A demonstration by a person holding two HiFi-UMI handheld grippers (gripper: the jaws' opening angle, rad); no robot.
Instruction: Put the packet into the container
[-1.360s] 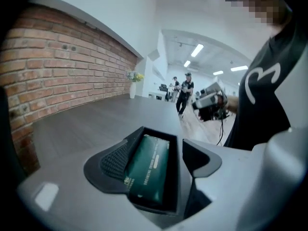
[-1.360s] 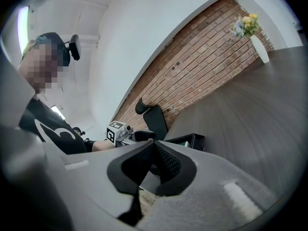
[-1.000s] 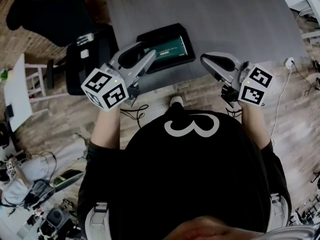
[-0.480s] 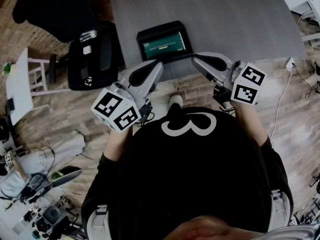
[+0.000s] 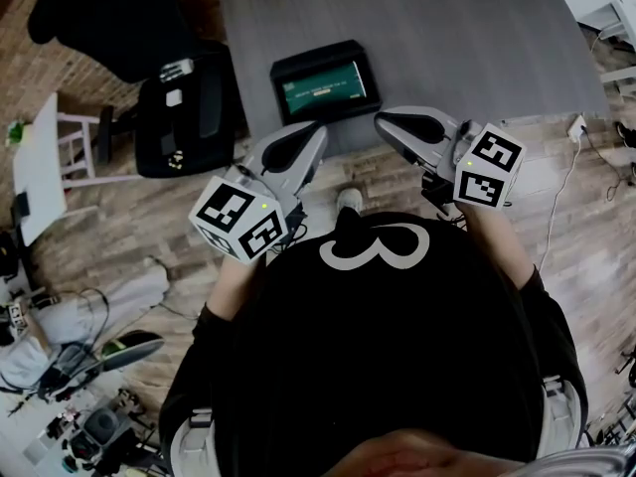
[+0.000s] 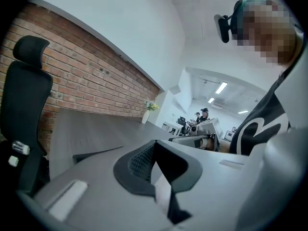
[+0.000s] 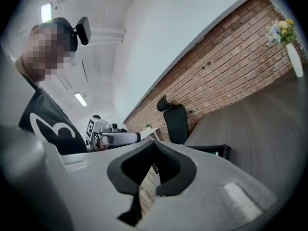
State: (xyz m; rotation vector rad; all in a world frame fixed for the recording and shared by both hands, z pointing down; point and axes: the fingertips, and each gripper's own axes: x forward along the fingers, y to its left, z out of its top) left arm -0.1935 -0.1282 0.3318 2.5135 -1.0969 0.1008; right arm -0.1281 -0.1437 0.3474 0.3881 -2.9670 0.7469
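A black container (image 5: 288, 70) sits near the front edge of the grey table (image 5: 447, 38), and the green packet (image 5: 323, 87) lies flat inside it. My left gripper (image 5: 310, 133) hovers in front of the table edge, just short of the container, shut and empty. My right gripper (image 5: 384, 120) is level with it to the right, also shut with nothing in it. In the left gripper view the shut jaws (image 6: 155, 147) point along the table past the container's rim (image 6: 96, 153). The right gripper view shows its closed jaws (image 7: 154, 147) and the container (image 7: 214, 150) beyond.
A black office chair (image 5: 184, 107) stands left of the table, and a white stool (image 5: 40, 167) is further left. Cables and gear lie on the wooden floor (image 5: 119, 227). A vase of flowers (image 7: 288, 47) stands at the table's far end by the brick wall.
The left gripper pulled back from the container towards my body and its jaws closed empty. The packet stays in the container. The right gripper drifted slightly left.
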